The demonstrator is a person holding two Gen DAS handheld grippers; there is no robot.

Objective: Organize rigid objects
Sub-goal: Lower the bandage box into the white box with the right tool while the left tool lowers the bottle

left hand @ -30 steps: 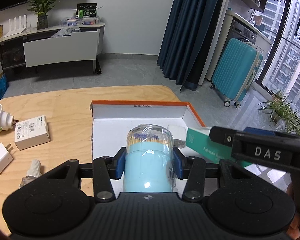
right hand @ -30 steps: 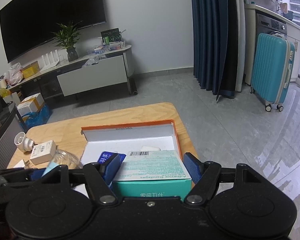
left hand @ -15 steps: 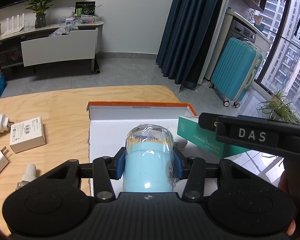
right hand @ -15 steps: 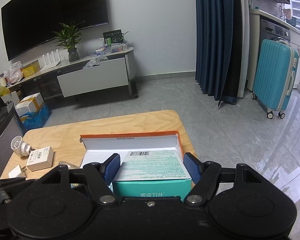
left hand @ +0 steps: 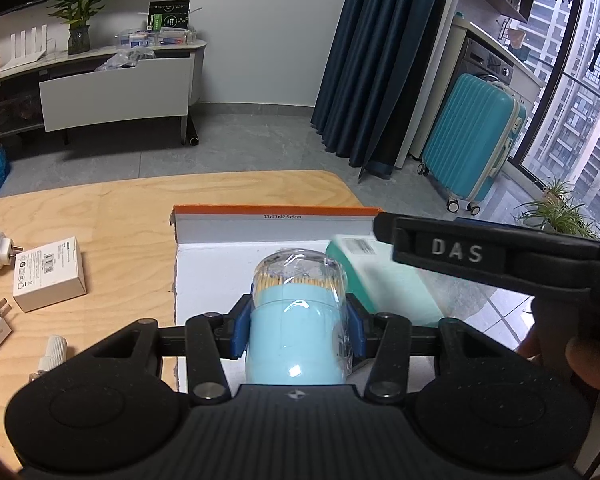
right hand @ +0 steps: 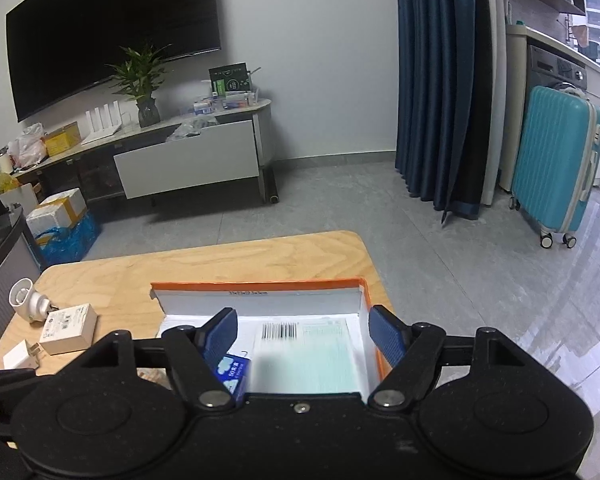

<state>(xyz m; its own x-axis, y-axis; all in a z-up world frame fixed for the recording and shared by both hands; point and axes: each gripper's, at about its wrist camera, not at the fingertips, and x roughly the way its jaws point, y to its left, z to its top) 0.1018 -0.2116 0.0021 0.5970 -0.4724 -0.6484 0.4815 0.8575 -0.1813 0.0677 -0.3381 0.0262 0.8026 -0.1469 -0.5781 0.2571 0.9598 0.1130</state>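
In the orange-edged white box (right hand: 260, 286) lie a teal carton (right hand: 320, 364) with a black barcode and a pale-blue jar (left hand: 298, 340); beside it, a white packet (left hand: 50, 274).

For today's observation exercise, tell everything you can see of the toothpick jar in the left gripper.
The toothpick jar is a pale blue cylinder with a clear domed top, toothpick tips showing inside, all wrapped in glossy film. It is gripped between the left gripper's blue fingers, its domed end pointing away from the camera, over the white floor of the orange-rimmed box.

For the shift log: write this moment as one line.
left gripper: shut on toothpick jar | right gripper: opening, pads clear of teal box | teal box: in orange-rimmed box
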